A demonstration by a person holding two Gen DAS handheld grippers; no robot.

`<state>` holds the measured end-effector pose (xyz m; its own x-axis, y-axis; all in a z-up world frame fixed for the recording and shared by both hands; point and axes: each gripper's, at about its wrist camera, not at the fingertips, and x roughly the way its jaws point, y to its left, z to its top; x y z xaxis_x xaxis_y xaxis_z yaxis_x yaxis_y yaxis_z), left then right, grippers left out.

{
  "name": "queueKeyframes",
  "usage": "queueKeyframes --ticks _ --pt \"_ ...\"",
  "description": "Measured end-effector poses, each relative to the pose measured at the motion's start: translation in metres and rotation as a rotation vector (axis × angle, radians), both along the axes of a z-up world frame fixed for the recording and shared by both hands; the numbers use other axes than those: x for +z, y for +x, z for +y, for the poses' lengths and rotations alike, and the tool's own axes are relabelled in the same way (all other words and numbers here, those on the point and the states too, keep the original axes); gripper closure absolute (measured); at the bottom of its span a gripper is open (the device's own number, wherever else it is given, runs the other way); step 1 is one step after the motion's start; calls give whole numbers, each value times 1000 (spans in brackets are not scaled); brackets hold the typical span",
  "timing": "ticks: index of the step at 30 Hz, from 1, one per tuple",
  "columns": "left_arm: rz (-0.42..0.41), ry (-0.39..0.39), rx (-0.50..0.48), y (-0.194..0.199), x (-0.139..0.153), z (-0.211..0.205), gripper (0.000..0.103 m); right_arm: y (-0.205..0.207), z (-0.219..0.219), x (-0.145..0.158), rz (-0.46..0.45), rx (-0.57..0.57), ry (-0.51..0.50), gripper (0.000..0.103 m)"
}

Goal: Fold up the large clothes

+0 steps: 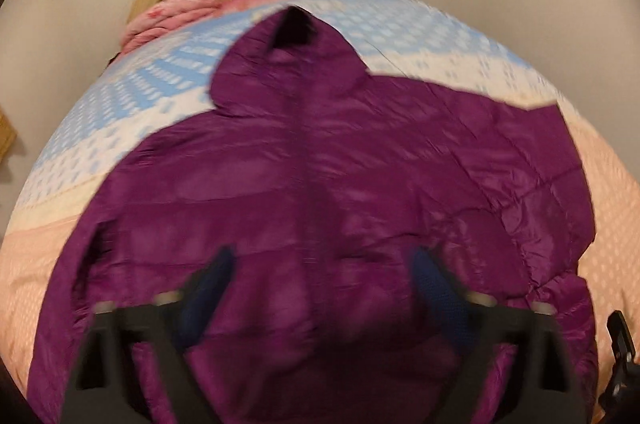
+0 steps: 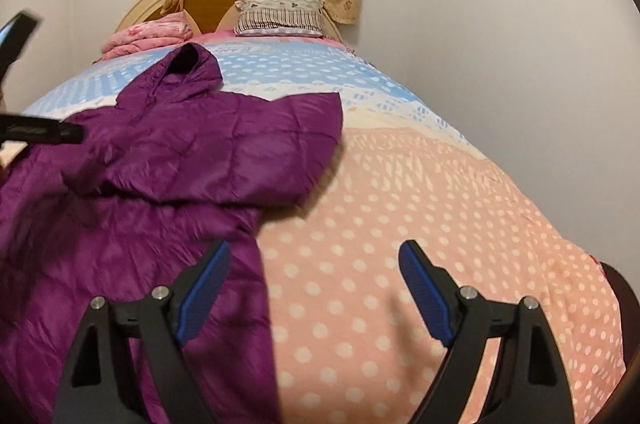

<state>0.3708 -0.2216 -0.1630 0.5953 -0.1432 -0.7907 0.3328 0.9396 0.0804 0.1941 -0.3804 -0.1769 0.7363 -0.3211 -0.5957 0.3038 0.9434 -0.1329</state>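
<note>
Left gripper (image 1: 320, 264) wide open over purple jacket (image 1: 340, 183) (hood far), right gripper (image 2: 314, 256) wide open, empty, above dotted bedspread (image 2: 440, 203).

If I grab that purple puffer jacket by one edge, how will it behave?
The purple puffer jacket will probably sag and drape, since it lies rumpled on the bedspread. Its shiny shell looks slippery. The quilted fill suggests it is light but springy.
</note>
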Motion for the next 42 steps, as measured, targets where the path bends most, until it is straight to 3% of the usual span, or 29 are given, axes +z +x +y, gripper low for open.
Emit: queueKeyframes --ticks 1,2,3,7,14,20,24,26,27,28,29,30,32,35,38,42 --pt "26 2 -23 2 -6 -6 71 -1 -1 -3 -2 3 -2 15" --pt "50 -3 -44 3 -11 -11 84 -5 -3 -7 -6 6 3 15" --pt "55 -5 -52 3 -13 -12 89 -5 -2 -9 -7 10 11 15" --pt "-48 23 -39 -5 3 3 95 -9 -7 -19 -2 16 26 12" --pt "-278 70 44 -22 53 73 96 -8 -4 -28 25 24 14 12" --pt "-323 178 78 -19 35 102 95 -2 -5 -26 62 40 38 12" --pt "-250 215 88 -9 5 101 90 6 -8 -13 78 64 72 19" --pt "-243 234 117 0 -2 100 79 15 -12 -1 82 83 111 37" --pt "-257 241 138 2 -1 101 64 20 -16 6 75 97 140 42" --pt "-285 246 168 4 2 103 40 26 -20 13 66 106 170 53" --pt "-322 247 215 7 7 106 27 34 -25 20 55 109 197 59" --pt "-354 241 251 8 13 110 13 44 -29 27 43 109 217 60" --pt "-402 220 308 10 23 115 12 68 -35 39 15 98 207 60" --pt "-376 251 371 27 23 109 12 106 -39 43 -13 91 205 61" --pt "-350 279 396 45 11 99 12 153 -35 35 -4 84 190 65" --pt "-301 388 391 71 -26 82 12 192 -25 10 63 110 195 66"
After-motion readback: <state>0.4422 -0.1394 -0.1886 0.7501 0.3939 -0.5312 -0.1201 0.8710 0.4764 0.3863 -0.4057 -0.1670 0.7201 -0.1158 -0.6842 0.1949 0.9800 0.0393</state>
